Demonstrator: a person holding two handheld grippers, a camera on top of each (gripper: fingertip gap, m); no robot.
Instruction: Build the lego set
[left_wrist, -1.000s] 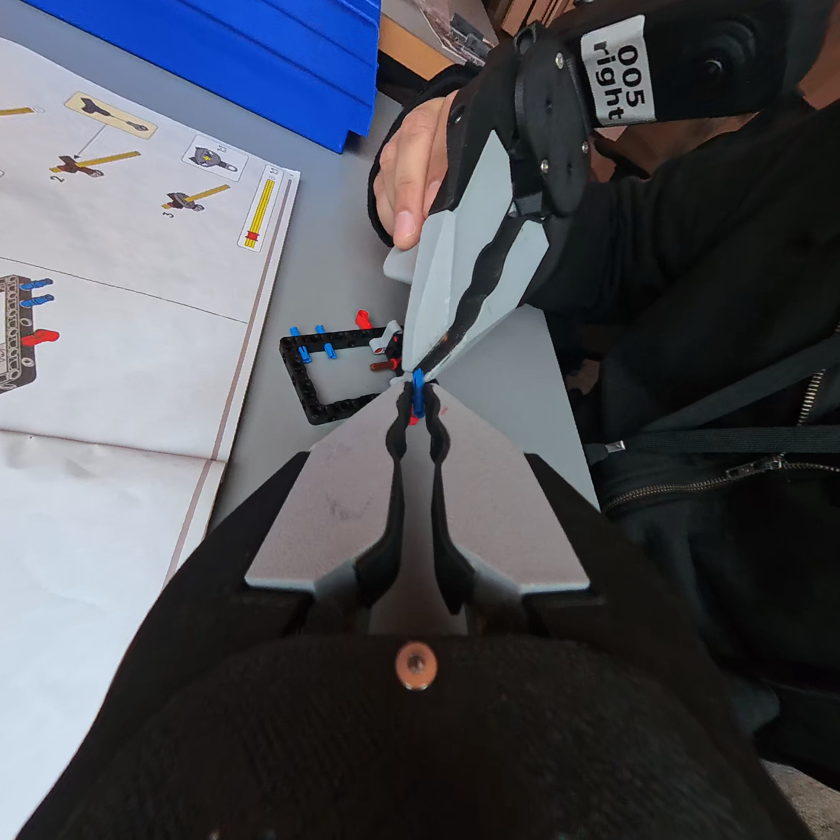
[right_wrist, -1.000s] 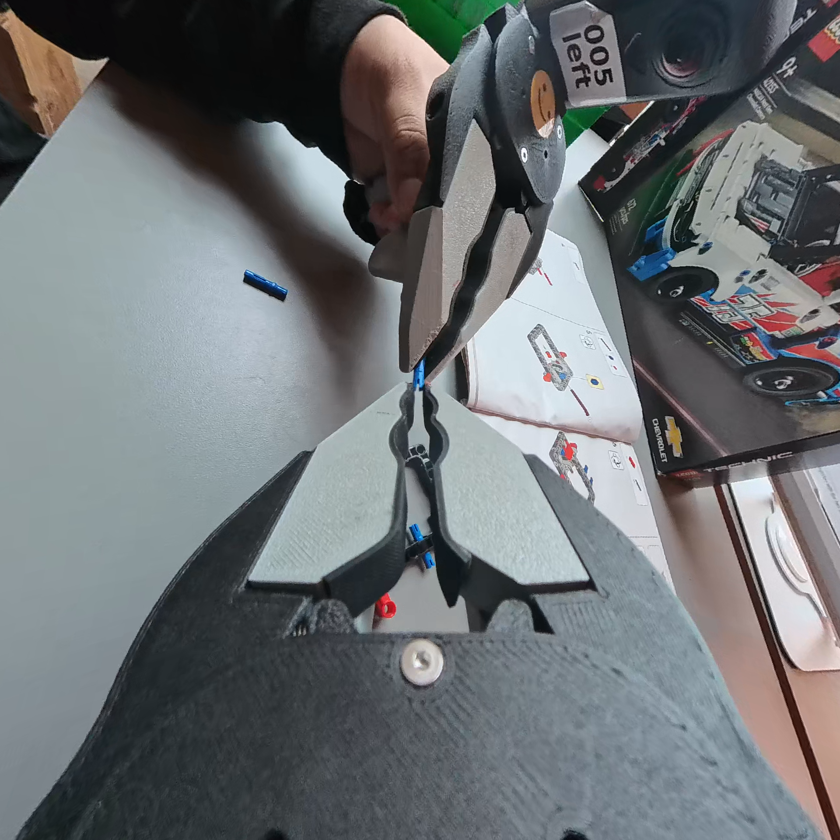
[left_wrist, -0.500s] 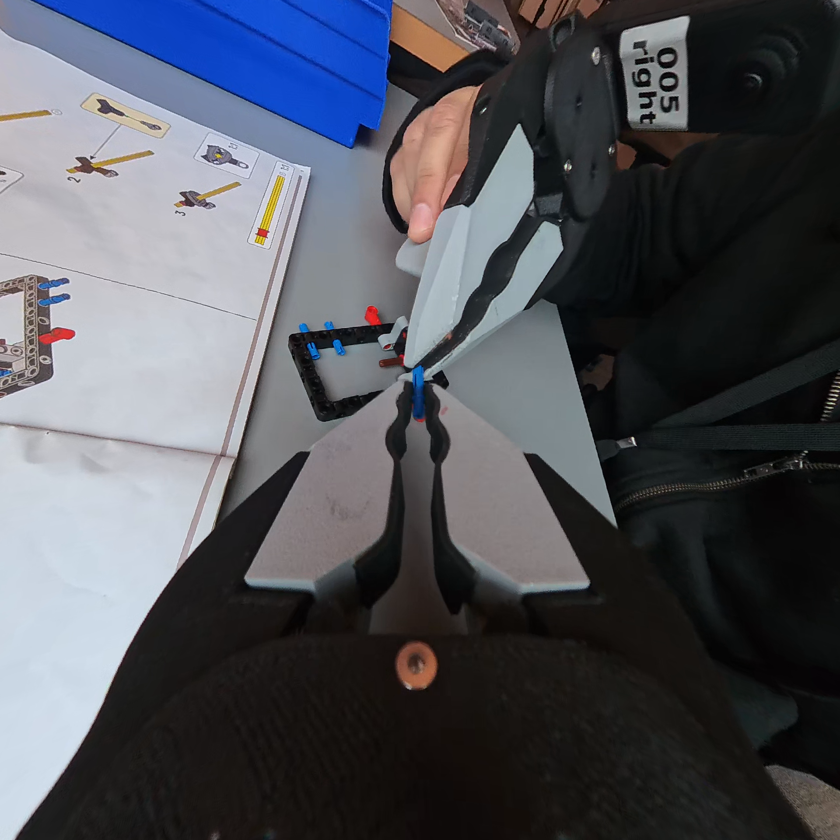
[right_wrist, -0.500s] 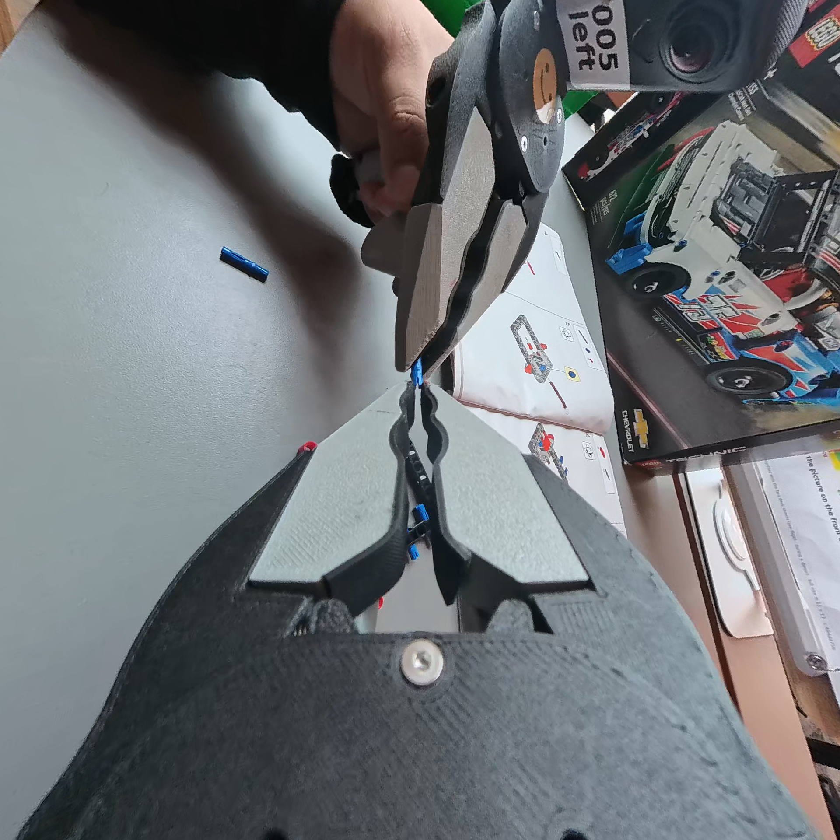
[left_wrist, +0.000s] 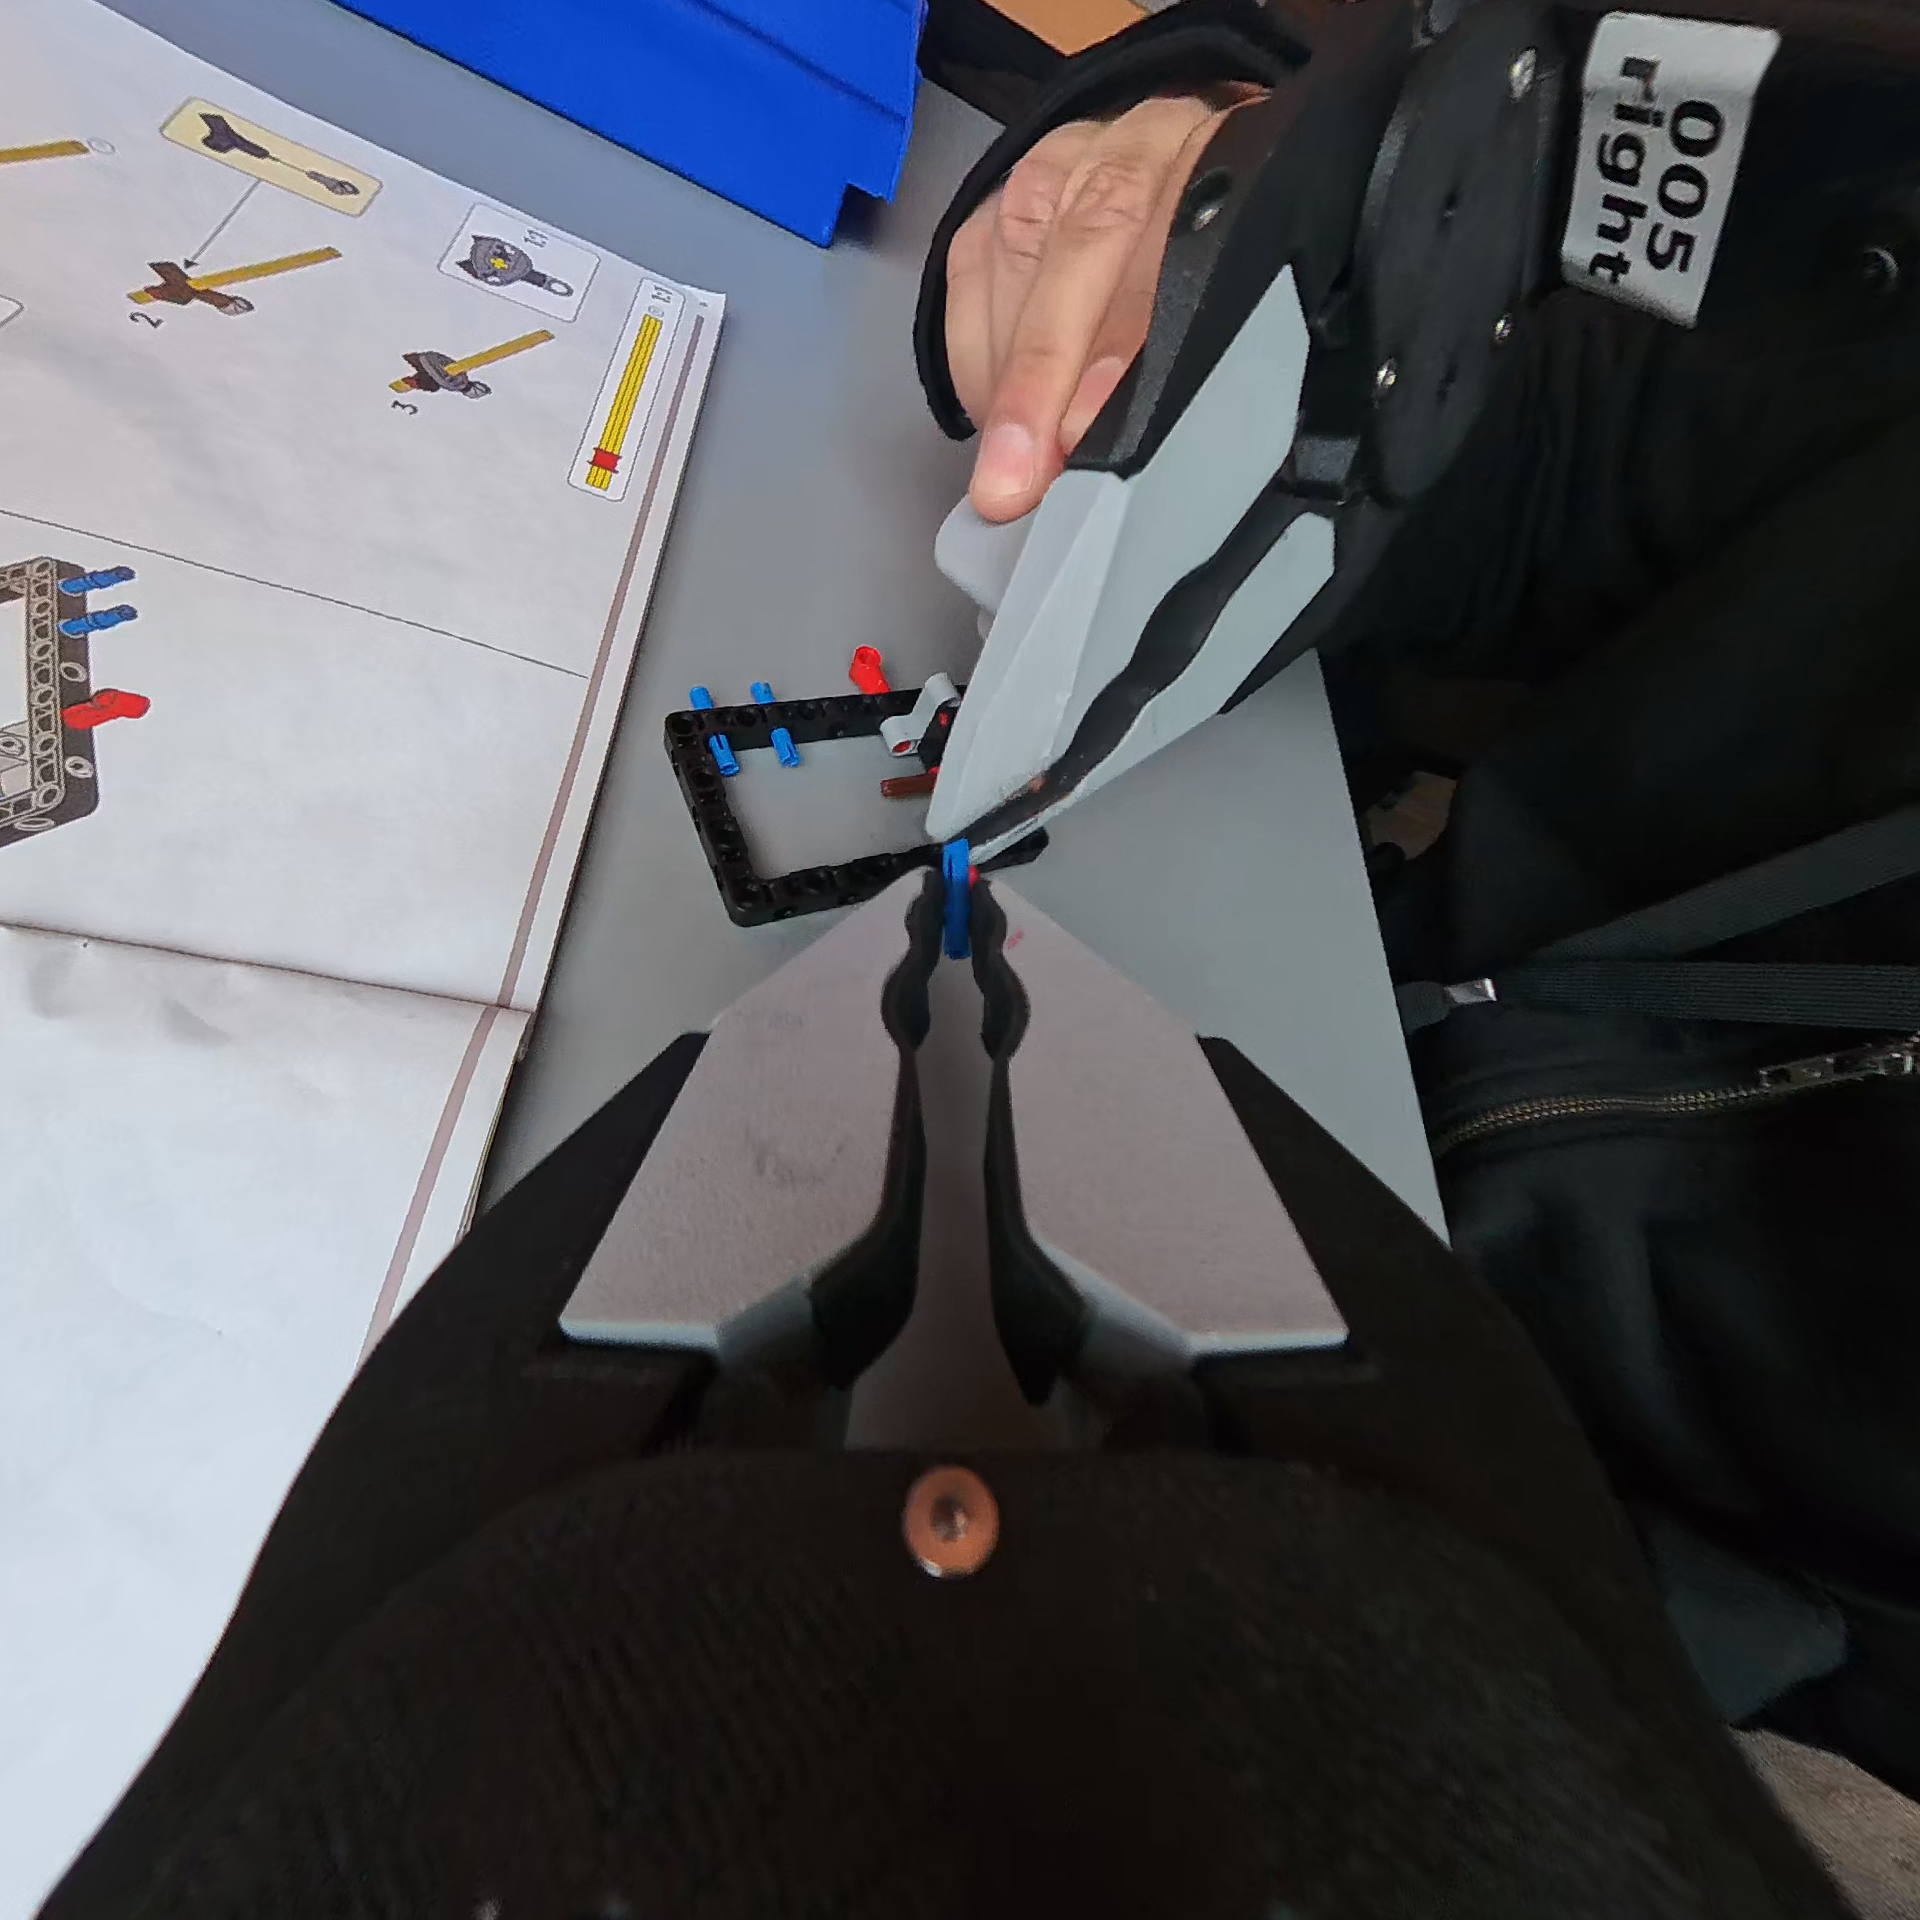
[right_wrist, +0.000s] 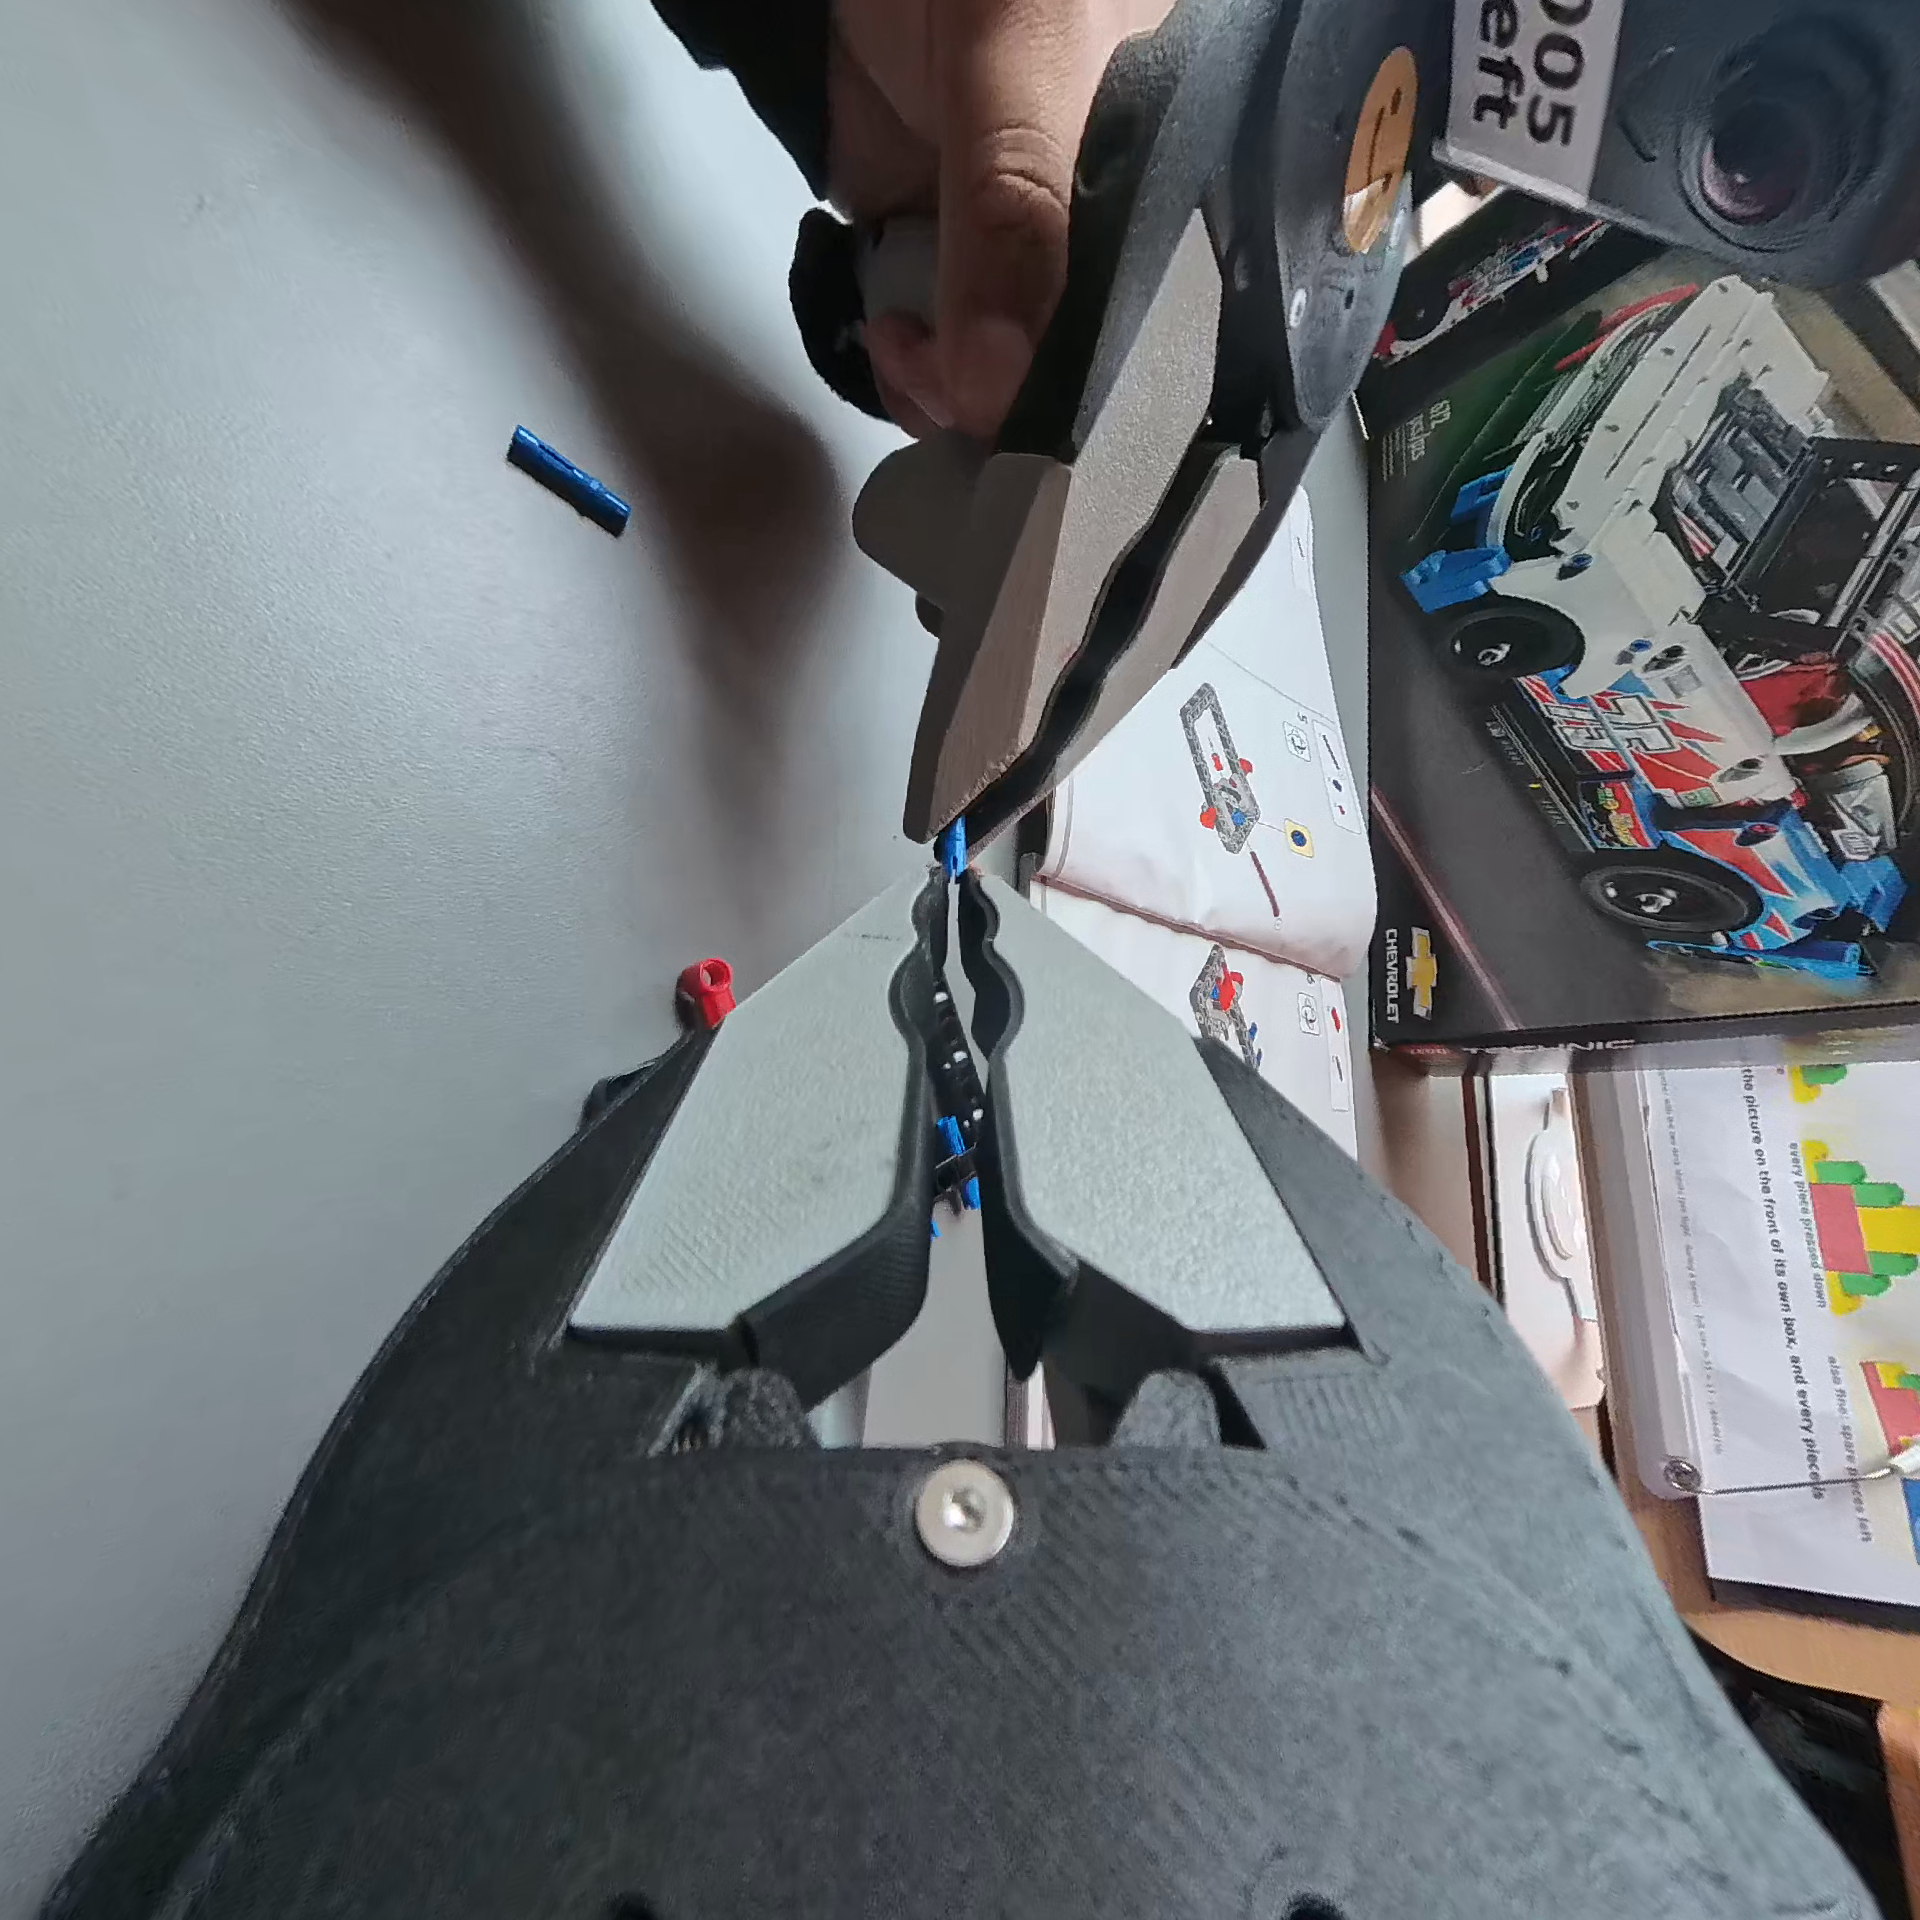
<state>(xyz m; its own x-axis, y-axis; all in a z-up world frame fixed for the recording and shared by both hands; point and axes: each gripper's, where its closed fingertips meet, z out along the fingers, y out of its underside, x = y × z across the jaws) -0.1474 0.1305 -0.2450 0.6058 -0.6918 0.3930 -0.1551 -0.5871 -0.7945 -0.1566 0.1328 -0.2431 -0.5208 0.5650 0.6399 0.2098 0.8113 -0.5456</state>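
The left gripper (left_wrist: 954, 914) pinches a blue pin (left_wrist: 955, 902) at its tips. The right gripper (right_wrist: 951, 894), fingers pressed nearly together, meets the pin's far end; whether it grips cannot be told. Beyond lies the black frame (left_wrist: 727, 821), beside the instruction booklet (left_wrist: 312, 644), near the bench's edge. A spare blue pin (right_wrist: 567, 480) lies apart. A careless handover could drop the pin off the bench.

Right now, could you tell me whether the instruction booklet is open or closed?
Open: the instruction booklet lies spread flat on the grey table, printed build steps facing up.
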